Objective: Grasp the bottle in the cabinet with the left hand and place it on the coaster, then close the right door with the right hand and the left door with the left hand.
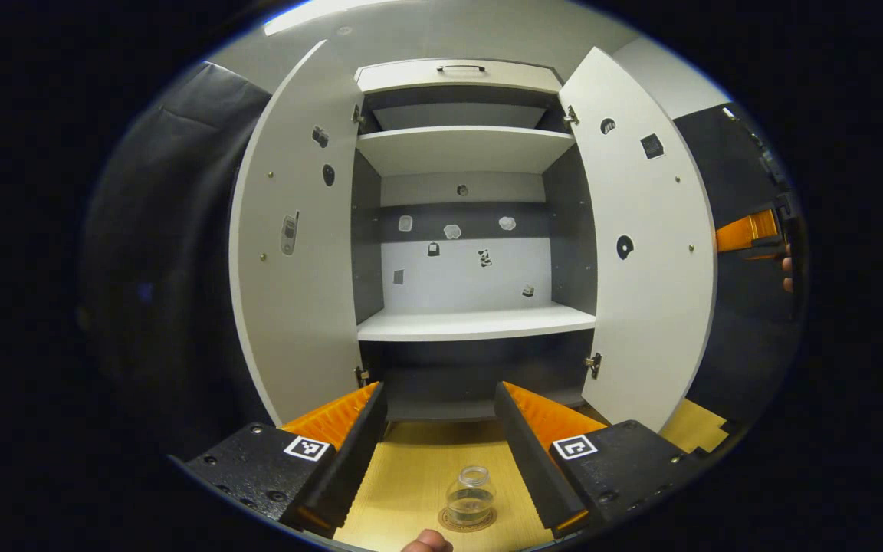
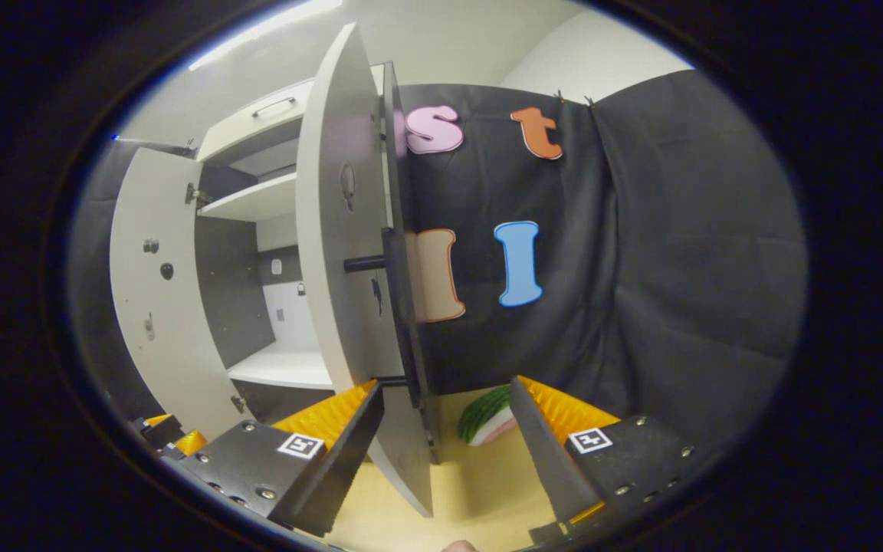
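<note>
Placement complete, by the look of it: the small clear glass bottle (image 1: pixel 471 494) stands upright on the round brown coaster (image 1: pixel 467 521) on the pale wooden tabletop (image 1: pixel 411 475), between the spread, empty jaws of the left gripper (image 1: pixel 441 429), while both white cabinet doors stand open. The right gripper (image 2: pixel 448 418), jaws likewise apart and empty, sits at the outer edge of the right door (image 2: pixel 342 230). The next move calls for pushing that panel shut, then the left door (image 1: pixel 296 230).
</note>
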Tool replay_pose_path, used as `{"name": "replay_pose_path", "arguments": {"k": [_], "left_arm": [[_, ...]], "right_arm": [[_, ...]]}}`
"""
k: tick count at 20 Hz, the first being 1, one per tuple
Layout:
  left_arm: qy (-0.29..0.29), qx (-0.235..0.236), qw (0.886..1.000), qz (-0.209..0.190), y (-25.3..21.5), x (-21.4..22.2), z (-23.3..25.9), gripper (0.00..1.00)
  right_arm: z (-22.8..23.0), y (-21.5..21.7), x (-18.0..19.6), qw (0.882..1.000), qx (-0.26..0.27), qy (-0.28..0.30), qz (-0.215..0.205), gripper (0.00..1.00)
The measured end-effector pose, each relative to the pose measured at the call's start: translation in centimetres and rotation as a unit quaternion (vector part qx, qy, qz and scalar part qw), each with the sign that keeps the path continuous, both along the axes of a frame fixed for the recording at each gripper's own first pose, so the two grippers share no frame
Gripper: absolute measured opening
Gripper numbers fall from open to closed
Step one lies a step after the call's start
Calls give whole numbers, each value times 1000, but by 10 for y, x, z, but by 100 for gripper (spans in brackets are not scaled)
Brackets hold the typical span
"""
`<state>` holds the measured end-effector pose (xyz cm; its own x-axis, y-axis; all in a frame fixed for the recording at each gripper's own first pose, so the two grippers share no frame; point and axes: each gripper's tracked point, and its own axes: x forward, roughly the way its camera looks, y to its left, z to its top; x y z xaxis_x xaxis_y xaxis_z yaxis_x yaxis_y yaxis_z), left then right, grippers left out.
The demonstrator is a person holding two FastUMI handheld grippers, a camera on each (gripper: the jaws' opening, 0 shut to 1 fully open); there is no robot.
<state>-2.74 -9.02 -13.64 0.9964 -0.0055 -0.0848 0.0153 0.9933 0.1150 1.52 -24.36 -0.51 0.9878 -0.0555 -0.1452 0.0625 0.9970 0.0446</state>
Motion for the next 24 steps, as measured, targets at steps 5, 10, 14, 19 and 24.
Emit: {"name": "replay_pose_path", "arguments": {"k": [5, 10, 14, 19, 24], "left_arm": [[5, 12, 1000, 16, 25, -8, -1, 90], [15, 3, 1000, 25, 36, -12, -6, 90], [11, 1, 1000, 26, 43, -11, -3, 90], [13, -7, 999, 40, 60, -12, -3, 90], [15, -11, 998, 65, 88, -9, -5, 90]], "right_arm": [[-1, 13, 5, 1000, -6, -2, 24, 98], [-2, 38, 9, 998, -18, -3, 57, 97], [-5, 67, 14, 996, -13, -3, 84, 100], [-9, 98, 29, 994, -17, -6, 107, 97], [-14, 128, 45, 992, -3, -7, 123, 97]]}}
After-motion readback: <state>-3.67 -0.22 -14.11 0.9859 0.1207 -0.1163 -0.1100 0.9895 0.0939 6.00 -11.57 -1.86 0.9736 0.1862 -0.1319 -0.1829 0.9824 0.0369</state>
